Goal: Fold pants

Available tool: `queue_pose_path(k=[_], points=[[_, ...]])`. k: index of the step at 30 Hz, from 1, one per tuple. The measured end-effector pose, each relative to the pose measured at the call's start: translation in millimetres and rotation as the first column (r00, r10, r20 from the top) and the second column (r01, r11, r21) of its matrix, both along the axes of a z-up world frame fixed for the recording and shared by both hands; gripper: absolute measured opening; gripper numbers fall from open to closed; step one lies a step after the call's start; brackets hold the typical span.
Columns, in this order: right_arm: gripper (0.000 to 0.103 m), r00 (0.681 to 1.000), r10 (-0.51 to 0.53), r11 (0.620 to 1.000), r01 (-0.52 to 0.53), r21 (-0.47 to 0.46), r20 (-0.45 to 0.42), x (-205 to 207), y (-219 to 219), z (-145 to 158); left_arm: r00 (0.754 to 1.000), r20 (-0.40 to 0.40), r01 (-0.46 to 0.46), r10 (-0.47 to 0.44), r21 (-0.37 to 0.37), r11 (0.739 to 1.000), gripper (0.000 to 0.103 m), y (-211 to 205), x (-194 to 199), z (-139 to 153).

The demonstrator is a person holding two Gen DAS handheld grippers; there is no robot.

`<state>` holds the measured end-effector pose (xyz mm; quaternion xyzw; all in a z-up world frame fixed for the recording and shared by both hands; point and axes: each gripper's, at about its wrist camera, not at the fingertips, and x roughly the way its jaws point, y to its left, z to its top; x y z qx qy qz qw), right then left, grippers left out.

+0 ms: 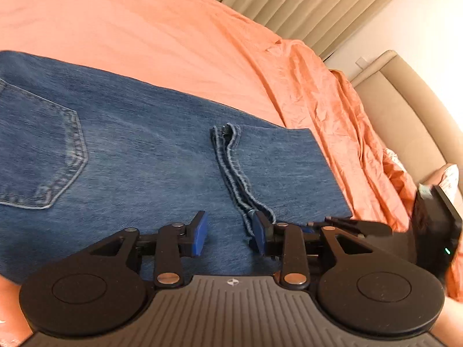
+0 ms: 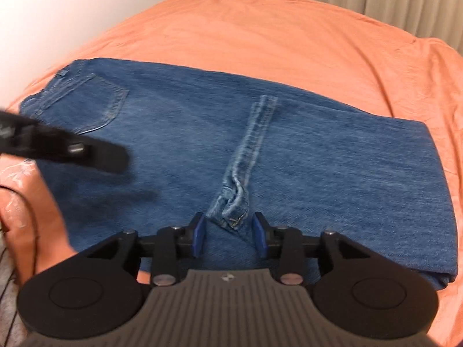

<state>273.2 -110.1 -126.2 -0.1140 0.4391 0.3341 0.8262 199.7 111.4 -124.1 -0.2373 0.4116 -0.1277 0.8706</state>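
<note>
While the jeans (image 2: 202, 144) are lying flat on the bed (image 2: 260, 37), legs already doubled back with hems (image 2: 234, 202) resting mid-garment, we are judging one fold complete. We are hovering both grippers over the denim: the left gripper (image 1: 230, 235) and the right gripper (image 2: 230, 235) are showing fingers spread, pinching nothing. Next, we are expecting to grip an end and fold again.
</note>
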Motion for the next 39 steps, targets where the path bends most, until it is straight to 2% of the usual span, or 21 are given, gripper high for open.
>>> queue_pose_path(k=[3, 6, 9, 13, 17, 20, 21, 23, 24, 26, 28, 32, 33, 35, 36, 37, 39], points=[[0.033, 1.0, -0.031, 0.999, 0.031, 0.045, 0.003, 1, -7, 8, 1.0, -0.002, -0.014, 0.014, -0.033, 0.999, 0.041, 0, 11, -3], [0.034, 0.992, -0.125, 0.987, 0.123, 0.101, 0.012, 12, -23, 16, 0.999, -0.005, -0.045, 0.045, -0.093, 0.995, 0.051, 2, 30, -9], [0.035, 0.976, -0.215, 0.974, 0.211, 0.086, 0.039, 27, -35, 15, 0.997, -0.007, -0.075, 0.075, -0.131, 0.989, 0.052, 1, 55, -18], [0.035, 0.951, -0.31, 0.947, 0.307, 0.092, 0.018, 54, -56, 6, 0.996, 0.0, -0.084, 0.084, -0.14, 0.987, 0.056, -4, 87, -30], [0.035, 0.932, -0.355, 0.935, 0.352, 0.051, 0.076, 63, -71, 2, 0.999, 0.031, -0.041, 0.043, -0.066, 0.997, 0.056, -19, 113, -43], [0.035, 0.93, -0.348, 0.937, 0.349, 0.014, 0.114, 68, -83, 3, 0.999, 0.05, -0.01, 0.012, -0.036, 0.999, 0.054, -27, 123, -53], [0.035, 0.93, -0.346, 0.937, 0.349, 0.004, 0.123, 71, -87, 3, 0.998, 0.061, 0.002, 0.0, -0.025, 1.0, 0.053, -29, 124, -54], [0.035, 0.926, -0.346, 0.935, 0.353, -0.021, 0.15, 76, -94, 1, 0.996, 0.086, 0.014, -0.016, 0.018, 1.0, 0.029, -33, 123, -54], [0.035, 0.922, -0.348, 0.932, 0.359, -0.042, 0.173, 80, -96, -3, 0.995, 0.1, 0.015, -0.02, 0.053, 0.998, 0.024, -34, 123, -53], [0.036, 0.915, -0.341, 0.927, 0.366, -0.084, 0.215, 85, -101, -4, 0.991, 0.129, 0.027, -0.035, 0.067, 0.997, 0.013, -34, 120, -52], [0.036, 0.912, -0.341, 0.924, 0.37, -0.099, 0.23, 94, -106, -5, 0.983, 0.173, 0.038, -0.052, 0.084, 0.996, 0.008, -34, 114, -45], [0.035, 0.902, -0.361, 0.92, 0.386, -0.07, 0.238, 111, -117, 0, 0.948, 0.3, 0.061, -0.107, 0.157, 0.986, 0.006, -42, 101, -13], [0.035, 0.9, -0.364, 0.92, 0.387, -0.058, 0.24, 117, -118, 1, 0.941, 0.317, 0.059, -0.114, 0.18, 0.982, 0.006, -44, 100, -6], [0.034, 0.893, -0.377, 0.916, 0.399, -0.046, 0.245, 129, -119, 4, 0.948, 0.292, 0.056, -0.126, 0.236, 0.97, 0.006, -48, 108, -3], [0.025, 0.888, -0.393, 0.91, 0.413, -0.037, 0.24, 138, -119, 5, 0.954, 0.273, 0.053, -0.125, 0.254, 0.966, 0.006, -48, 113, -7], [0.011, 0.883, -0.412, 0.903, 0.429, -0.03, 0.223, 148, -120, 4, 0.961, 0.248, 0.056, -0.122, 0.258, 0.964, 0.006, -47, 119, -14], [0.001, 0.869, -0.464, 0.883, 0.469, 0.012, 0.175, 169, -125, 0, 0.975, 0.191, 0.065, -0.111, 0.23, 0.971, 0.006, -42, 128, -28]])
